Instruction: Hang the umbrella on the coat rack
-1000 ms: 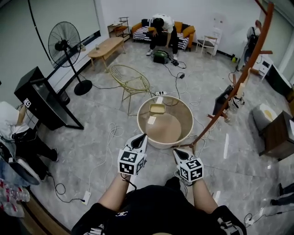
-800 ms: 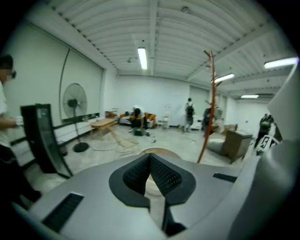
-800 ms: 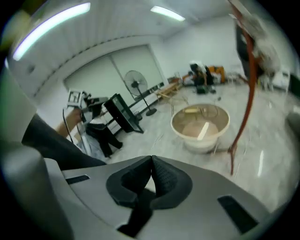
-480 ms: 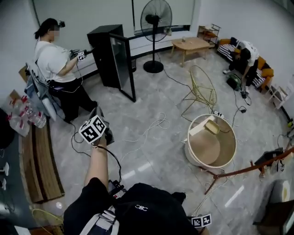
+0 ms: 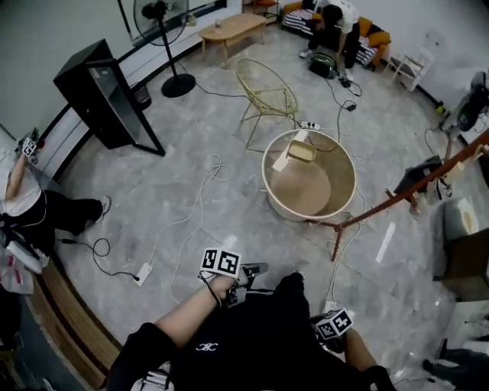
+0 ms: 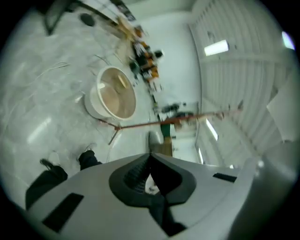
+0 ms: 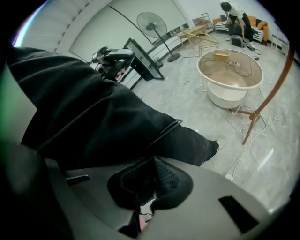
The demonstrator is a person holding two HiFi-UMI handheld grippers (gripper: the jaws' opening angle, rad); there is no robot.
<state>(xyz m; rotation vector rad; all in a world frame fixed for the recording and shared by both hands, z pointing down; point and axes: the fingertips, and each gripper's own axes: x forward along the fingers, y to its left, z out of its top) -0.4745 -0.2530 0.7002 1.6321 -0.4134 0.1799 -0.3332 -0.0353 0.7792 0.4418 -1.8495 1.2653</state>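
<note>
No umbrella shows in any view. The coat rack [image 5: 416, 187] is a red-brown pole that leans across the right of the head view, its feet [image 5: 336, 229] beside the round tub. In the left gripper view the coat rack [image 6: 178, 121] runs across the picture. My left gripper [image 5: 257, 269] is low in front of my body, shut and empty, with its tips [image 6: 150, 155] meeting. My right gripper [image 7: 152, 160] hangs at my right hip beside my black clothing; its jaws have just closed with nothing between them. Its marker cube [image 5: 334, 323] shows at the bottom of the head view.
A round white tub [image 5: 309, 176] stands left of the rack, with a wire chair [image 5: 267, 95] behind it. Cables [image 5: 191, 206] trail over the grey floor. A black cabinet [image 5: 107, 95], a fan [image 5: 164, 15] and a seated person [image 5: 30, 210] are at the left.
A second ago both grippers were held out before the tub. The head view swung left and back. Both grippers now sit low against my body, the right at my hip.
</note>
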